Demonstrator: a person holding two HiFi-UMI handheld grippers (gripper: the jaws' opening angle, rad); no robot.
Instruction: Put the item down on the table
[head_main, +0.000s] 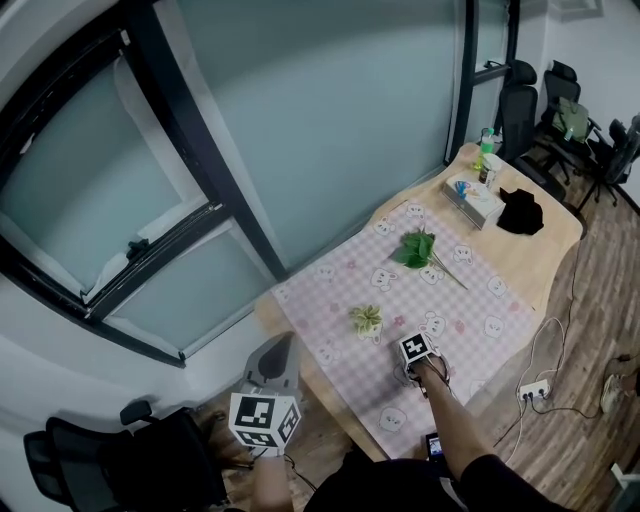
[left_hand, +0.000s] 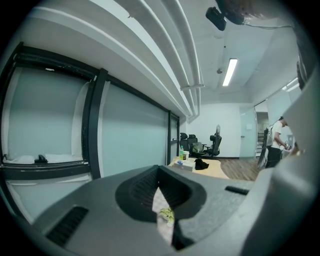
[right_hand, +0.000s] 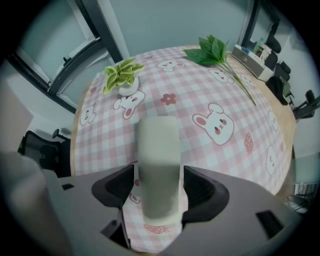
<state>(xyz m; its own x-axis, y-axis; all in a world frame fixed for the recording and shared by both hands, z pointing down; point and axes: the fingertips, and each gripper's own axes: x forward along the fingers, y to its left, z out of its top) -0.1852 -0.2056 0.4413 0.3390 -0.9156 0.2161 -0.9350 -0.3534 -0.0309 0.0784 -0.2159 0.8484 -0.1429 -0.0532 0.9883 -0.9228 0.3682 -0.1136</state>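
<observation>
Pale block (right_hand: 157, 160), clamped in right hand-held gripper (right_hand: 158, 180), hovers over the worktop (head_main: 552, 252) for setting down; left hand-held gripper (left_hand: 162, 205) idles closed, empty.

A small yellow-green potted plant (head_main: 366, 319) stands on the pink checked bunny tablecloth (head_main: 455, 290). A leafy green sprig (head_main: 417, 249) lies nearer the tabletop's (head_main: 558, 238) far edge, short of what may be a tissue box (head_main: 474, 198).

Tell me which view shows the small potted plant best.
The right gripper view: the small potted plant stands close and clear beyond the pale block in the right tongs. The head view shows it tiny; the left gripper view, just a sliver past the left tongs.
</observation>
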